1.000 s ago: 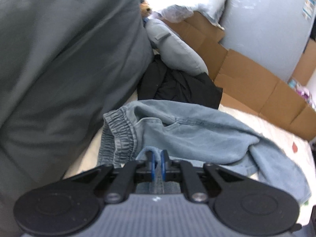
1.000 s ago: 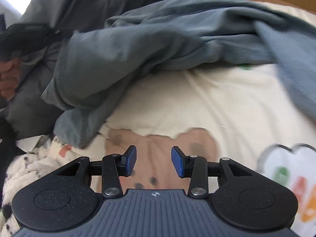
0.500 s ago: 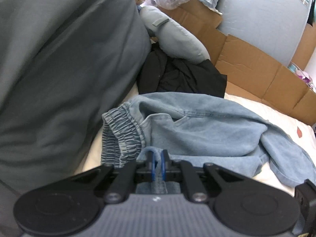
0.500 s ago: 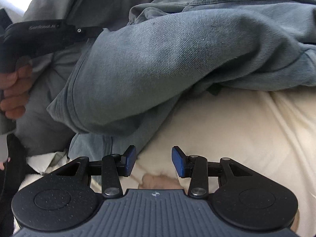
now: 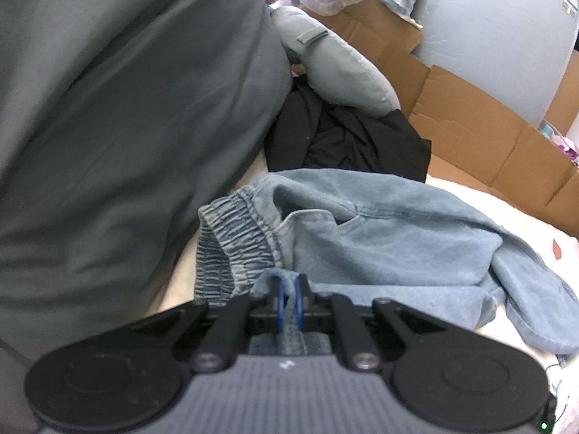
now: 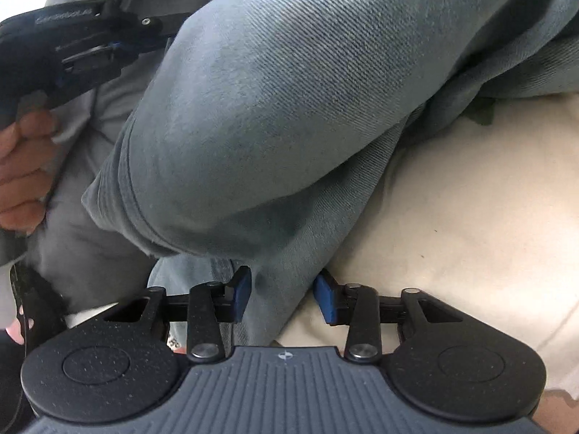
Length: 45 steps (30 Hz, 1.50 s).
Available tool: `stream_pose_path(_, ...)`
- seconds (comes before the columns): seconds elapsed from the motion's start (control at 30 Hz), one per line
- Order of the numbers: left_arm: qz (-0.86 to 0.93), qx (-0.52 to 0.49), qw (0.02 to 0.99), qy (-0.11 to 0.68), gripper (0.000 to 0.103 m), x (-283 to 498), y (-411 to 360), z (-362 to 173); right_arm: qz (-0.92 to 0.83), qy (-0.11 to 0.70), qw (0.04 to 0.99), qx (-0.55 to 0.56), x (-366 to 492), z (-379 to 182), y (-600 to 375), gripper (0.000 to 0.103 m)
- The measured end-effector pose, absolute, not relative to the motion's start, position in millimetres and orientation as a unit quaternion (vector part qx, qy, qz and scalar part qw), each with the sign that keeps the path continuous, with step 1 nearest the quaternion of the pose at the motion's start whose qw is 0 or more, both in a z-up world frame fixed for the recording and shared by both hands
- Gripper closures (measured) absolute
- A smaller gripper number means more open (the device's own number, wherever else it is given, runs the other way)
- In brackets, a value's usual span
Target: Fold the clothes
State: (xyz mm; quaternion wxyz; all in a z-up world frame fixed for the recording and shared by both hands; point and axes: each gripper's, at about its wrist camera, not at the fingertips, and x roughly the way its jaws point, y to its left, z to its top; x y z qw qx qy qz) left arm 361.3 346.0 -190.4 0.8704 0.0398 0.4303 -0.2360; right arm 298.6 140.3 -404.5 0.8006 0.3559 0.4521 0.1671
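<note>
Light blue denim trousers (image 5: 380, 238) with an elastic waistband lie crumpled on a cream bedsheet (image 5: 535, 224). My left gripper (image 5: 287, 302) is shut on a fold of the denim near the waistband. In the right wrist view a trouser leg (image 6: 289, 108) fills most of the frame, its hem hanging low. My right gripper (image 6: 282, 298) is open, with denim lying between its blue pads (image 6: 240, 293). The left gripper's black body (image 6: 72, 47) and the hand holding it (image 6: 21, 166) show at the upper left of that view.
A large dark grey cushion or duvet (image 5: 126, 126) rises at the left. Behind the trousers lie a black garment (image 5: 343, 141) and a grey-blue pillow (image 5: 336, 68). Flattened cardboard (image 5: 470, 126) lines the back right, against a pale wrapped mattress (image 5: 488, 18).
My right gripper has moved in towards the trousers until the leg's lower edge sits between its open fingers. The left gripper keeps its hold and has drawn the denim slightly nearer.
</note>
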Motion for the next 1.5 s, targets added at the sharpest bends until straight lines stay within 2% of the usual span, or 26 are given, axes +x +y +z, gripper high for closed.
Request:
stream_pose_path(0.03, -0.235, 0.039, 0.87, 0.431, 0.096, 361, 346, -190, 0.168, 0.454, 0.797, 0.361, 301, -406, 140, 0.096)
stream_pose_path(0.1, -0.233, 0.035, 0.87, 0.433, 0.096, 361, 346, -189, 0.174, 0.453, 0.79, 0.375, 303, -406, 136, 0.102)
stream_pose_path(0.6, -0.224, -0.001, 0.875, 0.429, 0.095, 336, 346, -166, 0.181, 0.436, 0.807, 0.355, 262, -346, 99, 0.103)
stream_pose_path(0.7, -0.228, -0.011, 0.865, 0.447, 0.087, 321, 346, -161, 0.18, 0.439, 0.81, 0.345, 257, -339, 98, 0.103)
stream_pose_path(0.77, -0.221, -0.01, 0.866, 0.447, 0.069, 306, 349, -157, 0.174, 0.441, 0.811, 0.343, 255, -336, 97, 0.103)
stream_pose_path(0.83, -0.208, -0.017, 0.869, 0.448, 0.062, 292, 356, -153, 0.169, 0.441, 0.812, 0.342, 254, -335, 96, 0.103)
stream_pose_path(1.0, -0.154, -0.039, 0.873, 0.461, 0.06, 257, 377, -149, 0.16, 0.44, 0.814, 0.344, 249, -330, 79, 0.103)
stream_pose_path(1.03, -0.147, -0.047, 0.874, 0.46, 0.055, 249, 381, -148, 0.159, 0.441, 0.814, 0.344, 249, -330, 77, 0.103)
stream_pose_path(1.07, -0.141, -0.052, 0.876, 0.457, 0.044, 242, 383, -147, 0.158, 0.442, 0.814, 0.343, 248, -330, 77, 0.103)
stream_pose_path(1.13, -0.137, -0.046, 0.878, 0.457, 0.037, 227, 384, -148, 0.157, 0.443, 0.813, 0.342, 247, -330, 75, 0.103)
stream_pose_path(1.3, -0.13, -0.051, 0.865, 0.482, 0.033, 206, 384, -168, 0.155, 0.447, 0.814, 0.338, 246, -328, 75, 0.103)
stream_pose_path(1.5, -0.133, -0.003, 0.871, 0.472, 0.03, 202, 366, -194, 0.157, 0.453, 0.816, 0.324, 238, -321, 70, 0.103)
